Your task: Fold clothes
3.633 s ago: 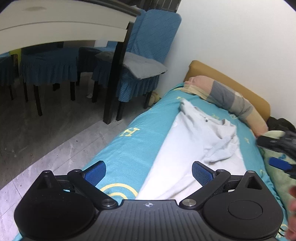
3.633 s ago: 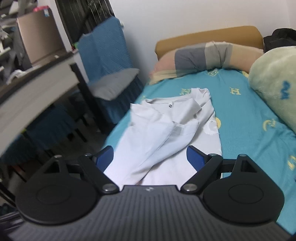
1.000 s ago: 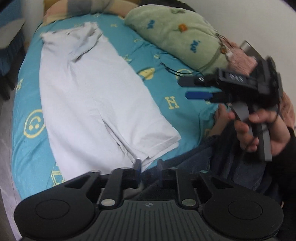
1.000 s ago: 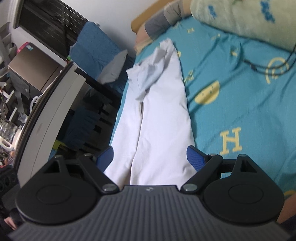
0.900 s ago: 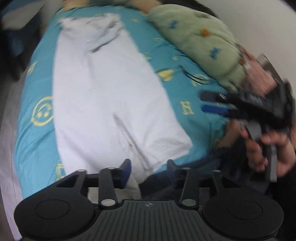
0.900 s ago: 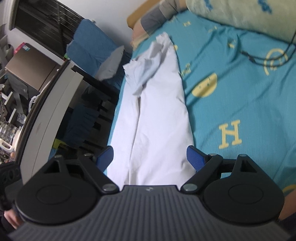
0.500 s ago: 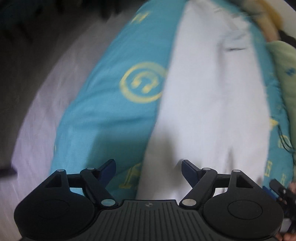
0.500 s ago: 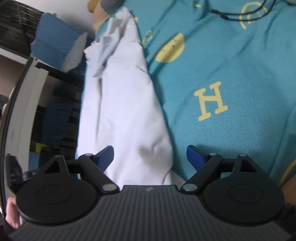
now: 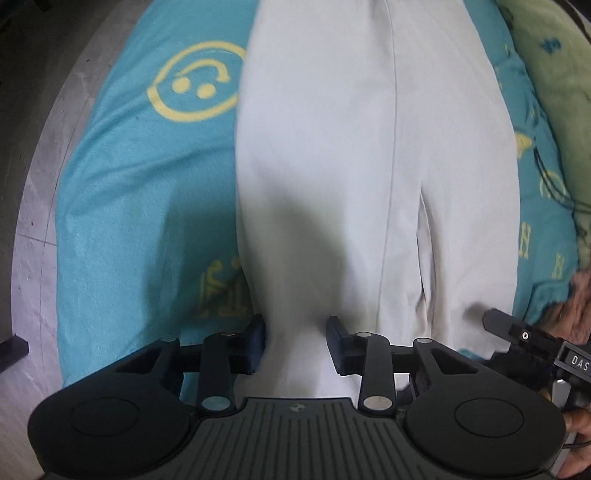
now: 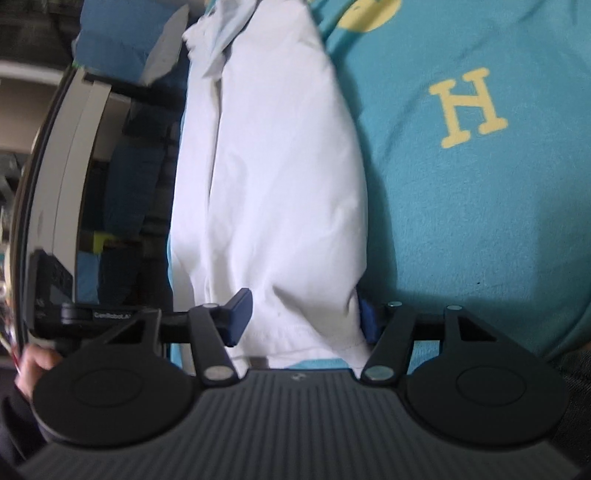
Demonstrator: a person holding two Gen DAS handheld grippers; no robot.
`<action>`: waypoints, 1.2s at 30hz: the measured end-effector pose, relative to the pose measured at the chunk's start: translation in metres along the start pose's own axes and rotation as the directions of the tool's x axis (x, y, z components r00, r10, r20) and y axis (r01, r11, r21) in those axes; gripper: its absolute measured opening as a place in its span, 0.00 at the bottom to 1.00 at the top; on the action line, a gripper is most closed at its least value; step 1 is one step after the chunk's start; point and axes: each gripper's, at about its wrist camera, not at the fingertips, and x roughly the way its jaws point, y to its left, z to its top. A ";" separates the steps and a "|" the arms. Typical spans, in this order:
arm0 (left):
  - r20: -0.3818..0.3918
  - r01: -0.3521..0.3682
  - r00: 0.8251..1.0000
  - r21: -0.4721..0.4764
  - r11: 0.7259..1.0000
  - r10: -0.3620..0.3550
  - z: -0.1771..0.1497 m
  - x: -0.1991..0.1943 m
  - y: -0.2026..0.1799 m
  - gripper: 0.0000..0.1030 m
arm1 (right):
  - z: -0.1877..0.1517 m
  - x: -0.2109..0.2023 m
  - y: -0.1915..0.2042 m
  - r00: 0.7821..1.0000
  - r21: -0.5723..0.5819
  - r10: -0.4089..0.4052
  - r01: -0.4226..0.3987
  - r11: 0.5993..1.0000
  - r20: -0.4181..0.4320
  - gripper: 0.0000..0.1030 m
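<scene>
A long white garment (image 9: 369, 166) lies lengthwise on the teal bedsheet (image 9: 140, 177), folded along its length. My left gripper (image 9: 296, 341) is partly open, its jaws straddling the garment's near left hem corner. My right gripper (image 10: 303, 314) is open with the near right hem corner of the garment (image 10: 273, 192) between its fingers. The right gripper also shows in the left wrist view (image 9: 532, 343), beside the garment's right corner. The crumpled collar end (image 10: 218, 33) lies at the far end.
A green blanket (image 9: 554, 66) lies along the bed's right side with a thin black cable (image 9: 554, 184) on the sheet. The grey floor (image 9: 33, 184) is to the left. A white table edge (image 10: 62, 155) and blue chairs (image 10: 122, 40) stand beside the bed.
Both grippers dropped down to the garment's near hem. The left jaws narrowed around the left corner; the right gripper moved closer, its open fingers now around the right corner.
</scene>
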 end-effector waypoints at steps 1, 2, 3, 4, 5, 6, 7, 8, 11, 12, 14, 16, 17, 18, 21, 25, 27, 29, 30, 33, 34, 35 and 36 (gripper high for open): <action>-0.009 -0.017 1.000 -0.005 1.000 0.017 0.000 0.001 -0.001 0.36 | -0.002 0.000 0.004 1.000 -0.034 -0.014 0.014 0.999 -0.003 0.60; -0.018 -0.033 0.999 -0.010 0.999 0.033 0.000 0.002 -0.002 0.37 | -0.004 0.002 0.009 1.000 -0.071 -0.028 0.027 0.997 -0.008 0.60; -0.027 -0.048 0.998 -0.007 0.999 0.048 0.000 0.004 -0.004 0.37 | -0.006 0.003 0.013 0.999 -0.107 -0.042 0.040 0.993 -0.013 0.60; -0.027 -0.059 0.998 0.000 0.998 0.059 -0.001 0.004 -0.008 0.36 | -0.007 0.004 0.017 0.998 -0.135 -0.054 0.051 0.990 -0.017 0.60; -0.023 -0.069 0.997 0.009 0.998 0.069 -0.003 0.003 -0.013 0.36 | -0.008 0.004 0.020 0.998 -0.161 -0.065 0.061 0.985 -0.022 0.60; -0.013 -0.071 0.997 0.026 0.997 0.072 -0.008 0.002 -0.019 0.35 | -0.009 0.004 0.022 0.997 -0.177 -0.072 0.066 0.982 -0.028 0.60; 0.001 -0.072 0.997 0.045 0.996 0.072 -0.013 0.001 -0.025 0.32 | -0.010 0.004 0.025 0.996 -0.190 -0.079 0.071 0.979 -0.036 0.57; 0.014 -0.072 0.997 0.064 0.995 0.071 -0.018 -0.001 -0.031 0.17 | -0.013 0.003 0.028 0.995 -0.209 -0.092 0.082 0.975 -0.036 0.41; 0.090 -0.068 0.994 0.048 0.997 0.064 -0.031 -0.011 -0.038 0.04 | -0.026 -0.002 0.040 0.992 -0.282 -0.122 0.113 0.953 -0.015 0.15; 0.116 -0.061 0.992 0.038 0.997 0.057 -0.033 -0.015 -0.038 0.03 | -0.032 -0.004 0.045 0.992 -0.316 -0.125 0.119 0.941 0.002 0.13; 0.176 -0.030 0.984 0.011 0.999 0.027 -0.039 -0.028 -0.036 0.03 | -0.039 -0.014 0.053 0.993 -0.350 -0.108 0.116 0.929 0.043 0.11; 0.254 0.032 0.967 -0.005 0.999 -0.030 -0.047 -0.046 -0.033 0.03 | -0.041 -0.026 0.058 0.992 -0.359 -0.085 0.111 0.927 0.088 0.10; 0.296 0.081 0.952 -0.015 0.997 -0.073 -0.051 -0.058 -0.031 0.03 | -0.039 -0.035 0.060 0.992 -0.343 -0.064 0.097 0.934 0.107 0.10; 0.337 0.132 0.934 -0.026 0.991 -0.115 -0.059 -0.067 -0.035 0.03 | -0.037 -0.047 0.060 0.991 -0.324 -0.031 0.071 0.944 0.129 0.09; 0.456 0.290 0.857 -0.045 0.956 -0.239 -0.088 -0.097 -0.052 0.02 | -0.023 -0.090 0.066 0.974 -0.275 0.074 -0.012 0.961 0.216 0.09; 0.561 0.402 0.756 0.010 0.916 -0.338 -0.126 -0.141 -0.069 0.02 | -0.026 -0.150 0.081 0.924 -0.278 0.194 -0.101 0.955 0.331 0.08; 0.589 0.446 0.718 0.019 0.895 -0.371 -0.145 -0.154 -0.071 0.02 | -0.029 -0.173 0.085 0.896 -0.281 0.226 -0.120 0.952 0.383 0.08; 0.609 0.469 0.693 0.028 0.883 -0.387 -0.165 -0.162 -0.075 0.02 | -0.038 -0.195 0.084 0.870 -0.291 0.242 -0.120 0.949 0.430 0.08; 0.616 0.480 0.682 0.029 0.877 -0.394 -0.176 -0.163 -0.077 0.02 | -0.045 -0.205 0.081 0.860 -0.296 0.243 -0.114 0.948 0.449 0.08; 0.633 0.516 0.656 0.023 0.856 -0.412 -0.210 -0.158 -0.077 0.02 | -0.065 -0.218 0.069 0.850 -0.282 0.236 -0.109 0.953 0.471 0.08; 0.636 0.520 0.653 0.017 0.854 -0.410 -0.223 -0.152 -0.078 0.02 | -0.069 -0.219 0.065 0.849 -0.273 0.234 -0.111 0.956 0.474 0.08; 0.630 0.526 0.658 0.008 0.850 -0.413 -0.235 -0.144 -0.079 0.02 | -0.074 -0.220 0.061 0.847 -0.264 0.231 -0.113 0.958 0.478 0.08; 0.626 0.533 0.659 0.004 0.846 -0.418 -0.246 -0.137 -0.080 0.02 | -0.078 -0.220 0.056 0.846 -0.256 0.229 -0.114 0.960 0.481 0.08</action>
